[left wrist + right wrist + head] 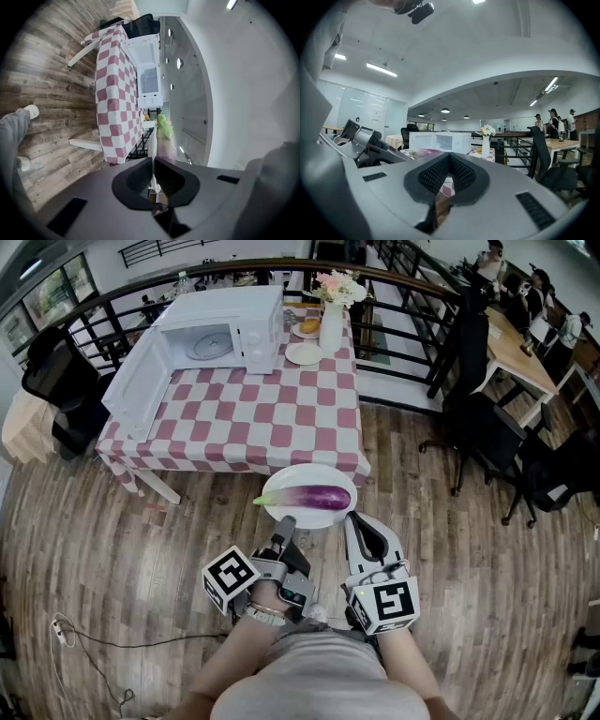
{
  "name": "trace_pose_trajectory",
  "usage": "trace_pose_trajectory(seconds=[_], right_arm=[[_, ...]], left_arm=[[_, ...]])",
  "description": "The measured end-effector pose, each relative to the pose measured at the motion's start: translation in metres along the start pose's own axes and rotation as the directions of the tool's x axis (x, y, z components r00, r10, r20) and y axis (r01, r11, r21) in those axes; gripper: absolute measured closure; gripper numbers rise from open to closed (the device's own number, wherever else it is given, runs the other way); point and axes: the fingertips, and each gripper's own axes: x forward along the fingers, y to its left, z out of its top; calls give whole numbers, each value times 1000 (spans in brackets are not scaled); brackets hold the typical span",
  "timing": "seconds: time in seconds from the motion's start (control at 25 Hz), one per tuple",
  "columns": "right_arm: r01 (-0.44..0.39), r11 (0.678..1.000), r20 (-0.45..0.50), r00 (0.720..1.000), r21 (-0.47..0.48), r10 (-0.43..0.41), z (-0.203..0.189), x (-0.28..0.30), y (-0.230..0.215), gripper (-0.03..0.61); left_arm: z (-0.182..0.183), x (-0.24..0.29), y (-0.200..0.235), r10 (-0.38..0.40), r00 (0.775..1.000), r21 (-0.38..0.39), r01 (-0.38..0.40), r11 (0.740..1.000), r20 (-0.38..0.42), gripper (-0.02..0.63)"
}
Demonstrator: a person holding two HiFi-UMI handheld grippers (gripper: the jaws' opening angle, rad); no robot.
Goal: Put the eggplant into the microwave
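Steep overhead; both gripper views toward microwave (220, 334)

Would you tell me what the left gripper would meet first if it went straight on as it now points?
Probably the eggplant on the white plate, lying just ahead of the left gripper; it might clip the plate's near rim first, depth being unclear.

I see a flower vase (331, 326) at top centre on the checkered table (253, 418), black chairs (492, 432) at the right.
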Motion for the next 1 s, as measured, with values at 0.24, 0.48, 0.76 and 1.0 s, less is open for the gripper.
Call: trace_pose_trajectory(seconds=[0.24,0.48,0.76,1.0], right_arm=[[-18,1000,-1,1000,6,18,0,-1,8,554],[-38,999,12,999,-4,39,7,11,21,554],[-58,998,28,998,-12,58,17,36,37,554],[-42,999,33,999,-2,42,21,60,47,554]], left_arm=[[0,-5,-2,-10,1000,4,10,1000,-10,597],[15,-6,-5,-12,1000,6,12,1000,-14,597],[42,0,-11,-18,1000,15,18,1000,-25,597],[71,5,-13,-22,999,21,23,1000,-31,597]])
